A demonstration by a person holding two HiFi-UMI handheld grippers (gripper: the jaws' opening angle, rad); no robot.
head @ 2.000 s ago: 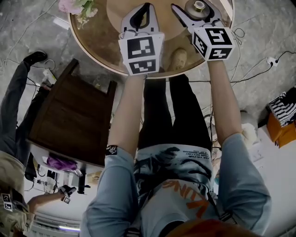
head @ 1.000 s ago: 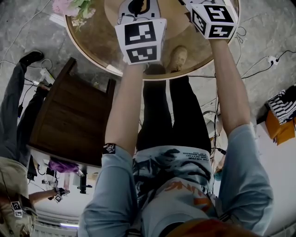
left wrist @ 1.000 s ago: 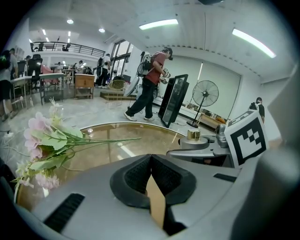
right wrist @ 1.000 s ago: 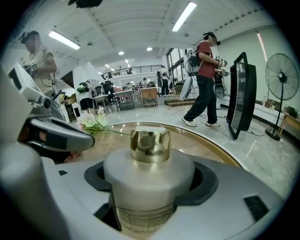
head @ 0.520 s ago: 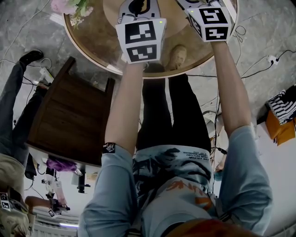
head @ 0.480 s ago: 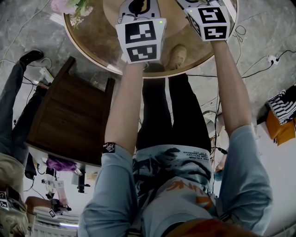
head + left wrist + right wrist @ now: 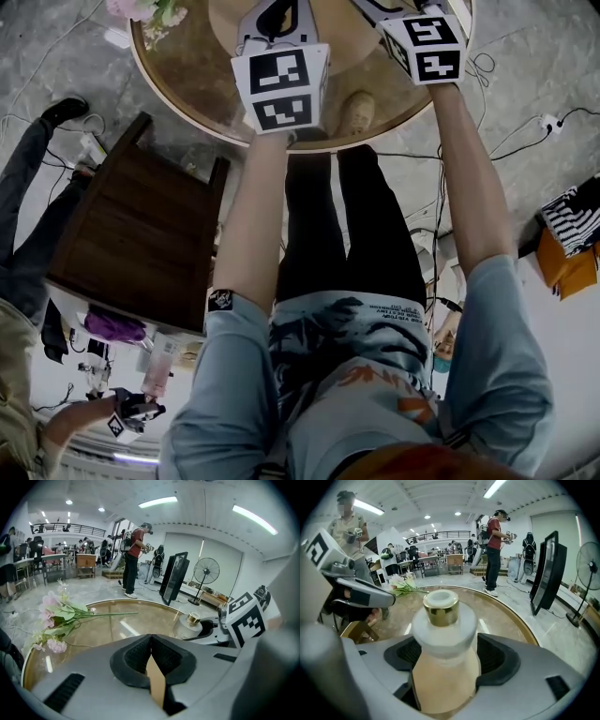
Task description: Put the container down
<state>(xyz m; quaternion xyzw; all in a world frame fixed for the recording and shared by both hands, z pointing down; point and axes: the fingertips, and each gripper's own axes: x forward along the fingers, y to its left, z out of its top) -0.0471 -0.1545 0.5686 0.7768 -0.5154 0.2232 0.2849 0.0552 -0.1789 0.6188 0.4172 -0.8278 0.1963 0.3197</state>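
One frosted white, gold-capped container (image 7: 443, 620) stands upright, clamped in the right gripper (image 7: 452, 657), round amber glass table (image 7: 506, 618) directly below; the left gripper (image 7: 151, 641) alongside is pinched together, empty.

Nothing legible. Shirt (image 7: 361, 349) had orange lettering and small white print, upside down, unreadable. Marker cubes (image 7: 279, 86) (image 7: 424, 47) carried only square patterns, no characters.
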